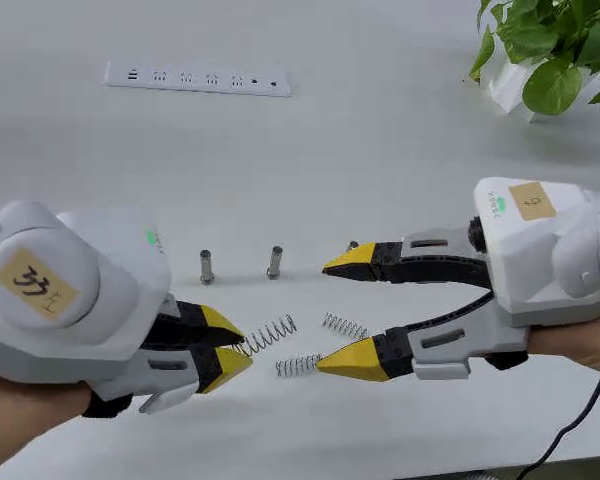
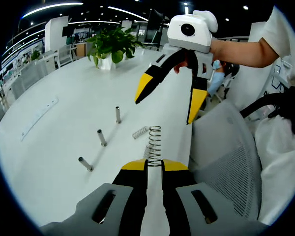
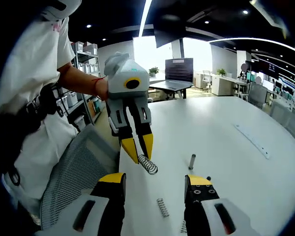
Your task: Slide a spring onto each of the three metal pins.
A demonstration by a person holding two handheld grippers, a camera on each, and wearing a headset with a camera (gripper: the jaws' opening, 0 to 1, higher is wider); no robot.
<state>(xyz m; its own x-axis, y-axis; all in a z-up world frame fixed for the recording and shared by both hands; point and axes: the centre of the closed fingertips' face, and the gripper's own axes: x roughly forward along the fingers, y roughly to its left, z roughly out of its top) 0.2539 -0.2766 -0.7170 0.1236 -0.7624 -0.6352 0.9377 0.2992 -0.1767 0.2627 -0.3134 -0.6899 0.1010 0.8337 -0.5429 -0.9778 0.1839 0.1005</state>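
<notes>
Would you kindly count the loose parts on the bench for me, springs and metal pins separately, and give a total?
Springs: 3 (one held in the left gripper)
Pins: 3
Total: 6
</notes>
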